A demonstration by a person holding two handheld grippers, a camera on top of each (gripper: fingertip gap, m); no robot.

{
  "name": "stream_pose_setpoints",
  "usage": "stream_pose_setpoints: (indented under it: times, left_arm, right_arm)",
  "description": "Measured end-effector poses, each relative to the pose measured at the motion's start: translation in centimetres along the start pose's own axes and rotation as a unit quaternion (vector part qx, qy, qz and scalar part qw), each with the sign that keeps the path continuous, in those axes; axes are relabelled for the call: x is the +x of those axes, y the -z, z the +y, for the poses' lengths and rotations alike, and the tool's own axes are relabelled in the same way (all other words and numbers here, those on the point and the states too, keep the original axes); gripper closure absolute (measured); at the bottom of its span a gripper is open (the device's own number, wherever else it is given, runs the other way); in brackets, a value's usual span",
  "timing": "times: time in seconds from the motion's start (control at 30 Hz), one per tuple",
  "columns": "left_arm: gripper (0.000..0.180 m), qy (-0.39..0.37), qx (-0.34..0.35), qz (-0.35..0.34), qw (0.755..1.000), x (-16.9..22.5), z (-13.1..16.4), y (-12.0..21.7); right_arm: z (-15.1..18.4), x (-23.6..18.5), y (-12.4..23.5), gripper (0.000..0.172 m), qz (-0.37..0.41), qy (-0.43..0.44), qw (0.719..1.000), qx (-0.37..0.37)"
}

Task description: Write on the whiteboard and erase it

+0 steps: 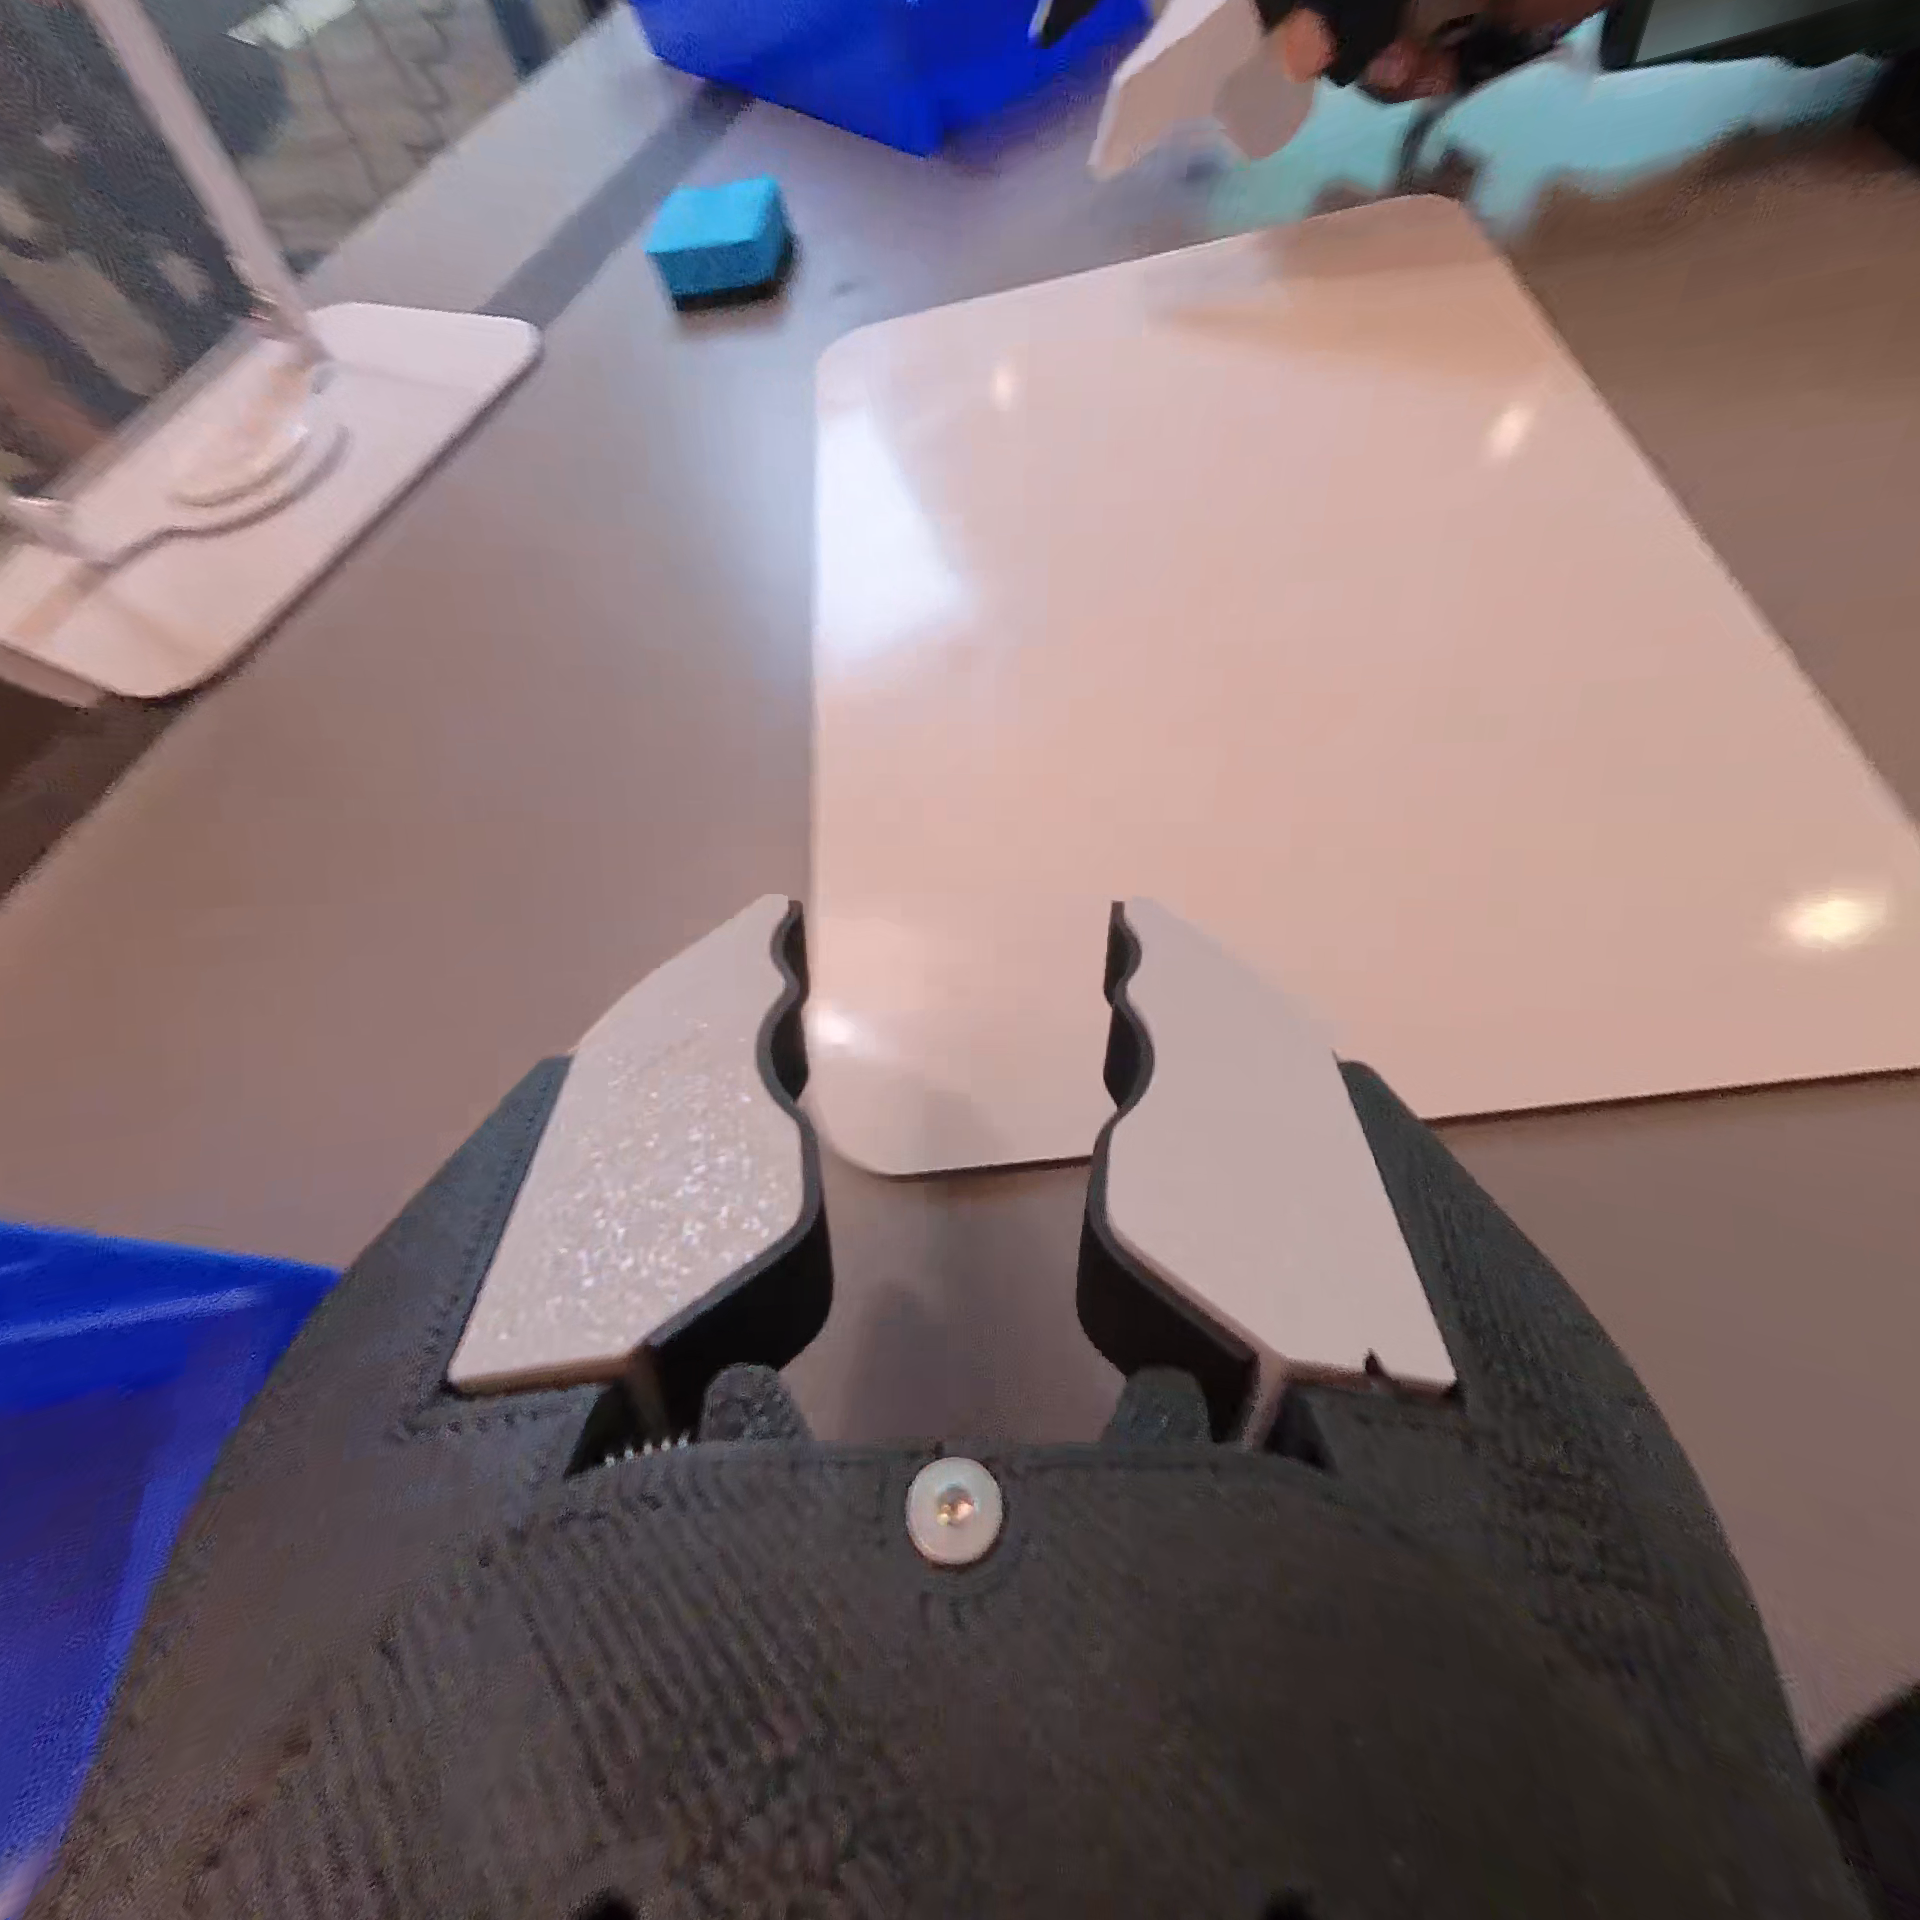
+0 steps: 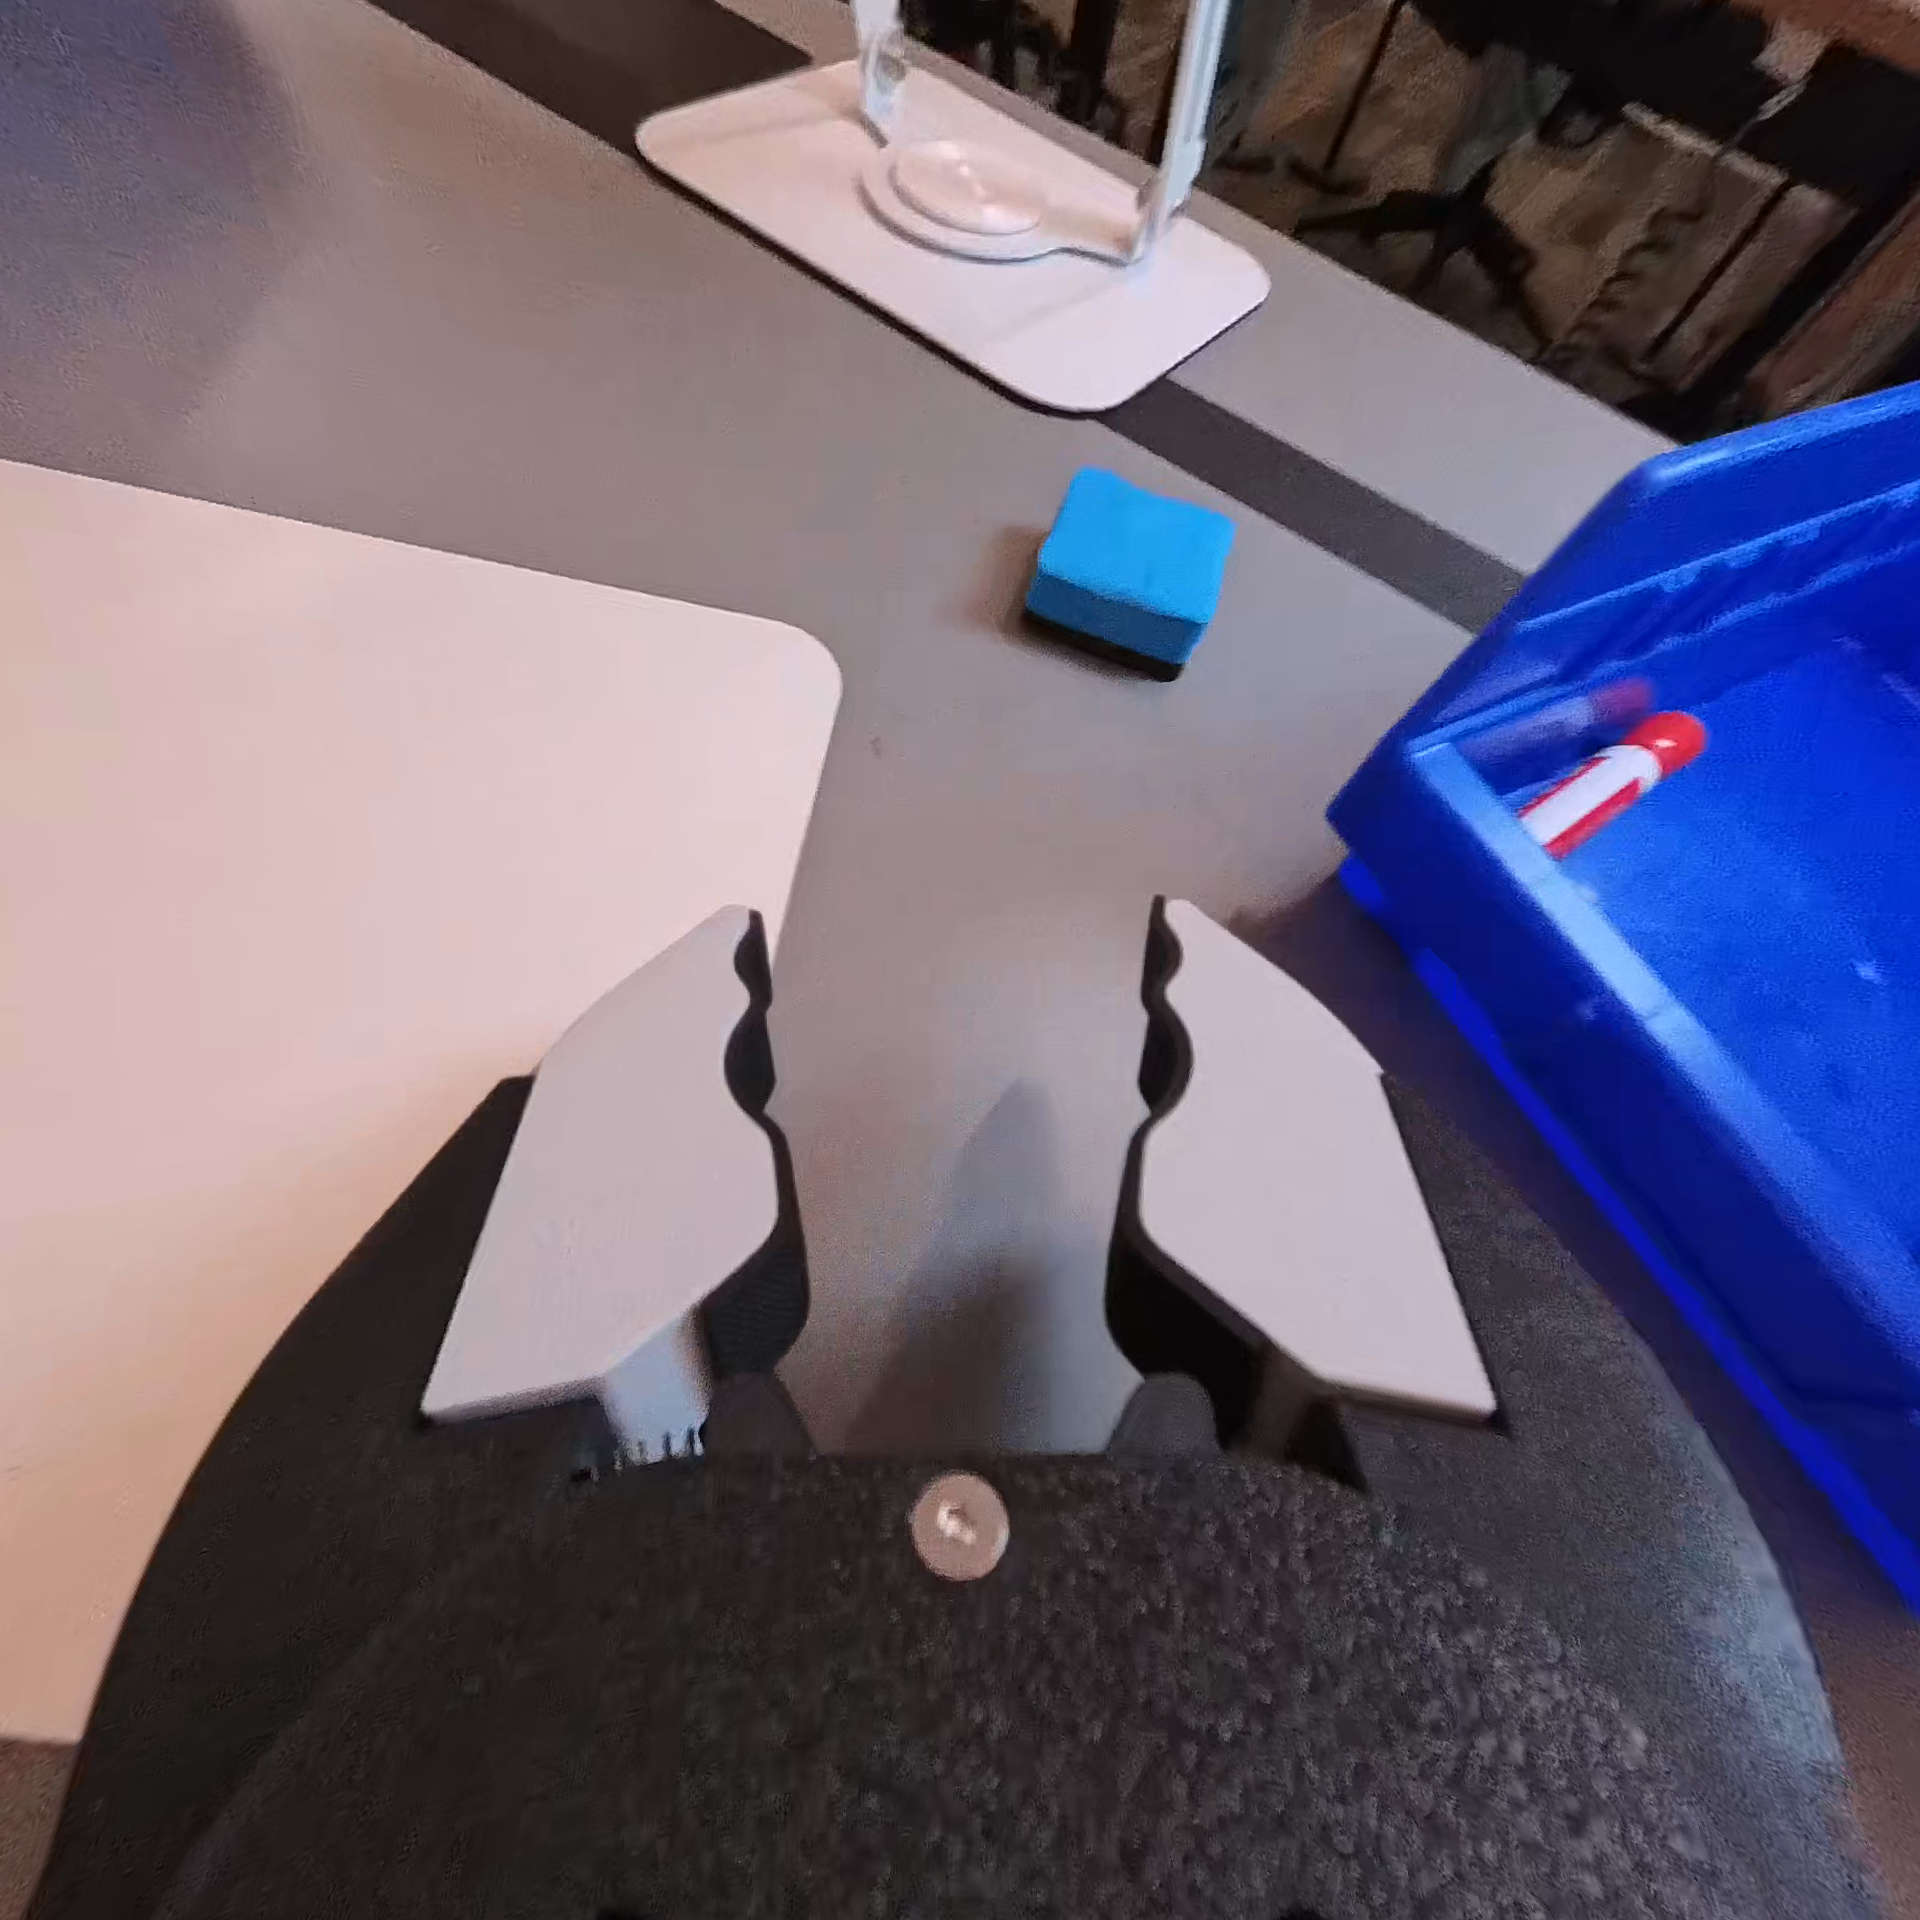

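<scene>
On the grey tabletop (image 2: 582, 436) lies the task's main item, a flat, glossy white rectangular whiteboard with rounded corners (image 1: 1299, 665); its surface is unmarked in both views. All positions below are given relative to this board.

Left gripper (image 1: 956, 914): black printed body with pale grey finger plates, hovering over the board's near corner. Jaws stand wide apart and nothing is between them; only board and table show through the gap.

Right gripper (image 2: 961, 914): same build, positioned just off the board's rounded corner, over bare table. Jaws wide apart, grasp bare.

Eraser: a small blue foam block with a black felt underside (image 2: 1132, 571), resting flat on the table, near the board's corner but clear of it.

Marker: a red-and-white pen with a red cap (image 2: 1605, 779), lying inside a blue plastic bin (image 2: 1662, 1091) that stands apart from the board, beyond the right gripper.

Also noted: a white flat stand base carrying a clear upright panel (image 2: 956, 239), beyond the eraser; a second blue bin edge (image 1: 104, 1455) beside the left gripper.
</scene>
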State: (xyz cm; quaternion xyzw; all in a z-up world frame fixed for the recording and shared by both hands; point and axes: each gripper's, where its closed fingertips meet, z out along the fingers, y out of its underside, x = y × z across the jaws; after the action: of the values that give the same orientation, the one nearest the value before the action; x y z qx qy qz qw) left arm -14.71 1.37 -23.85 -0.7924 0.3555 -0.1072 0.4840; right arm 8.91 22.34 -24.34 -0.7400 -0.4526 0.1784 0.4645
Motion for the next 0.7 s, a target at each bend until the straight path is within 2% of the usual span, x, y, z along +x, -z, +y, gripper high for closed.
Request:
stream_pose_setpoints:
  times: [0.13, 0.23, 0.33, 0.5, 0.6, 0.7]
  left_arm:
    - [0.126, -0.045, -0.014, -0.097, 0.994, -3.9, 0.2, 1.5]
    - [0.131, -0.061, -0.038, -0.155, 0.985, -6.5, 0.4, 3.5]
    - [0.124, -0.072, -0.101, -0.209, 0.97, -9.2, 1.8, 5.7]
    - [0.118, -0.073, -0.244, -0.224, 0.941, -11.5, 6.9, 7.5]
    - [0.12, -0.069, -0.306, -0.209, 0.926, -11.6, 9.8, 7.3]
    - [0.14, -0.075, -0.316, -0.221, 0.92, -12.3, 10.5, 7.2]
  right_arm:
    - [0.4, 4.5, 1.3, 0.102, 0.115, 0.05, 0.992, -0.005]
    - [2.0, 9.0, 2.8, 0.097, 0.218, 0.114, 0.968, -0.055]
    - [3.5, 12.2, 3.4, 0.095, 0.271, 0.164, 0.943, -0.104]
    - [5.0, 14.8, 2.2, 0.102, 0.266, 0.222, 0.92, -0.183]
    - [5.2, 15.6, 1.4, 0.115, 0.251, 0.26, 0.905, -0.224]
    - [5.6, 15.9, 0.6, 0.13, 0.223, 0.266, 0.902, -0.256]
